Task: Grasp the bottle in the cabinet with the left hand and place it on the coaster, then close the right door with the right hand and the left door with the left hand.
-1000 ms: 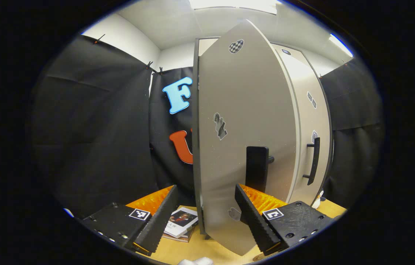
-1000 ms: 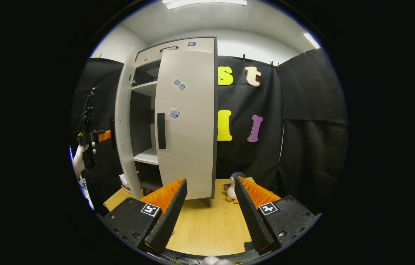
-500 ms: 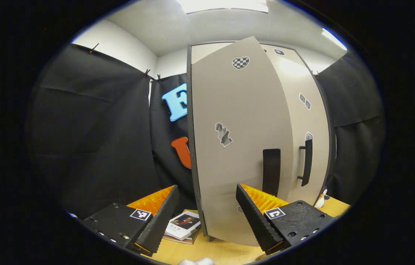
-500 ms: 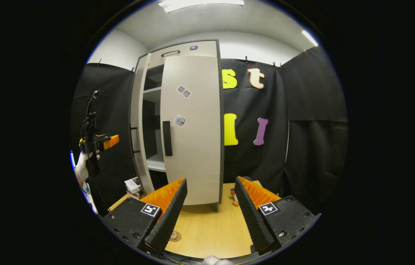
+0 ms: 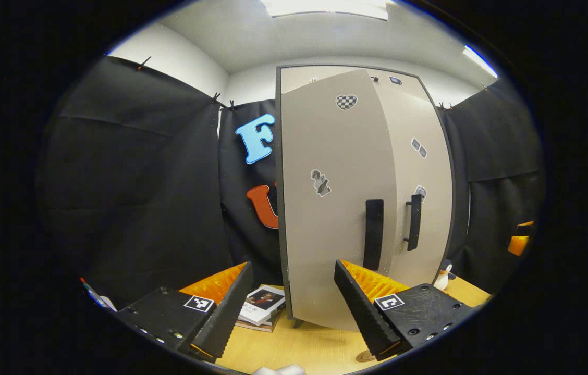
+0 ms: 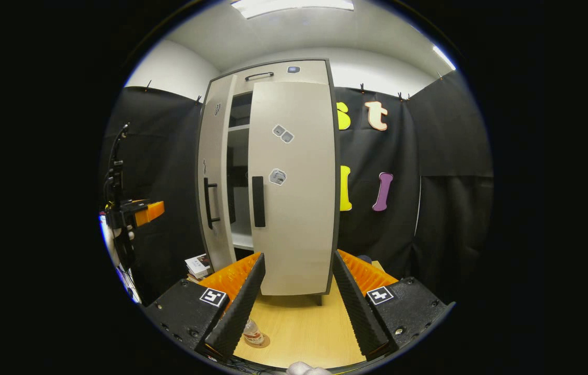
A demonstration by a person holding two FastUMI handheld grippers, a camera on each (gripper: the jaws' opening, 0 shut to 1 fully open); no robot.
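The tall beige cabinet [image 6: 294, 172] stands on the wooden table. Its right door [image 6: 299, 208] lies flush against the frame, while its left door [image 6: 217, 172] stays a little ajar with a dark gap and shelves showing beside it. In the left gripper view the left door [image 5: 330, 208] faces me, its black handle [image 5: 374, 234] just beyond my open left gripper [image 5: 291, 307], which touches nothing. The small clear bottle [image 6: 252, 329] stands upright on the round coaster [image 6: 259, 342] by my open right gripper [image 6: 294, 307]. The left gripper [image 6: 135, 212] is also at the left, held by a hand.
A stack of books [image 5: 264, 307] lies on the table left of the cabinet. A penguin toy [image 5: 442, 276] sits at the cabinet's right foot. Black cloth walls close in on both sides. The coaster's edge [image 5: 364, 357] peeks from under my left gripper's right finger.
The left door has swung from wide open to nearly shut. My left gripper has drawn back from it. The right gripper has pulled back, bringing the bottle and coaster into its view.
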